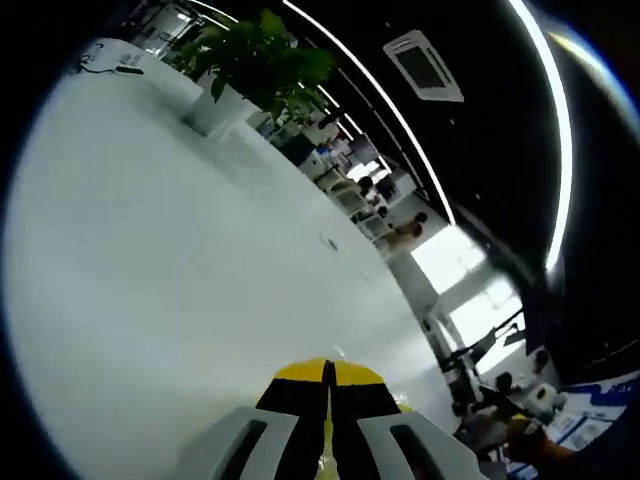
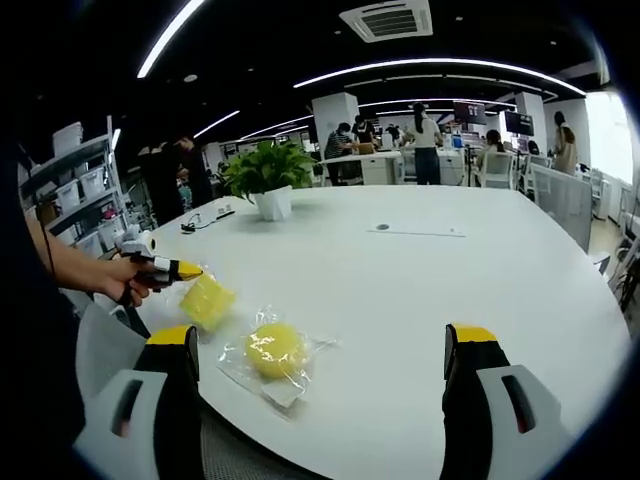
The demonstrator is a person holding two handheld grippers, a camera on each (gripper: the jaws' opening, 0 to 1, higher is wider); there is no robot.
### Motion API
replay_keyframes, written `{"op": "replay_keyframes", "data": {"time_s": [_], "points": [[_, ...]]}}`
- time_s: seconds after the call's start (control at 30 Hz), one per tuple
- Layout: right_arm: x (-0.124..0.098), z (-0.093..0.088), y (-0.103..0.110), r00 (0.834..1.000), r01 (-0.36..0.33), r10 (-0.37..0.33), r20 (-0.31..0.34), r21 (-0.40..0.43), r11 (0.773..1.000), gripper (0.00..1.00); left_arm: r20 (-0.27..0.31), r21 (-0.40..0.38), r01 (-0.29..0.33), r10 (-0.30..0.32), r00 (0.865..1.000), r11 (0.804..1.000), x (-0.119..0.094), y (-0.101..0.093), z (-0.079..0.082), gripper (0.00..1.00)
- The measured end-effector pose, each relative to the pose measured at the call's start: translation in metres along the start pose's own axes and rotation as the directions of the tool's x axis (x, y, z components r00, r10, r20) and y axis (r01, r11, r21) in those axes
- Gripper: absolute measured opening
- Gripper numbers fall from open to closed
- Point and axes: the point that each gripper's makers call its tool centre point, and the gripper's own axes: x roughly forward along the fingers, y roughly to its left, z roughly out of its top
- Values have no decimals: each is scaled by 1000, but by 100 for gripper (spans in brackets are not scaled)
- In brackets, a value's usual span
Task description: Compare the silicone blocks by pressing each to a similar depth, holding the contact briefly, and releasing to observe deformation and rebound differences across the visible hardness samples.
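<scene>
Left tool [image 2: 185, 271] clamped on yellow block [image 2: 207, 301]; right tool [image 2: 320, 350] wide open, empty, near round block [image 2: 274, 349].

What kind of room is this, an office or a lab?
Probably an open-plan office: a big white table with a potted plant, desks with people behind, and a ceiling air-conditioning vent.

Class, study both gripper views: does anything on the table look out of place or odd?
One oddity: the round yellow block still lies in its crumpled clear wrapper on the white table, so it can't be pressed bare. The left gripper touches the other yellow block.
</scene>
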Motion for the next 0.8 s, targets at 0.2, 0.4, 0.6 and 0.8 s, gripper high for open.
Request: {"op": "replay_keyframes", "data": {"time_s": [0.2,0.4,0.6,0.8], "points": [[1,1,1,1000,-6,6,2,5,1000,96,-53,-1,-25,25,998,1000,5,9,-12,0],[1,-1,1,1000,-10,10,-4,6,1000,96,-63,12,-68,68,996,998,10,23,-14,0],[1,-13,-1,999,-13,13,-32,-5,1000,96,-84,23,-103,105,991,994,12,35,-19,0],[1,-33,-4,995,-13,12,-97,-8,1000,96,-76,44,-124,127,989,991,16,39,-17,0]]}}
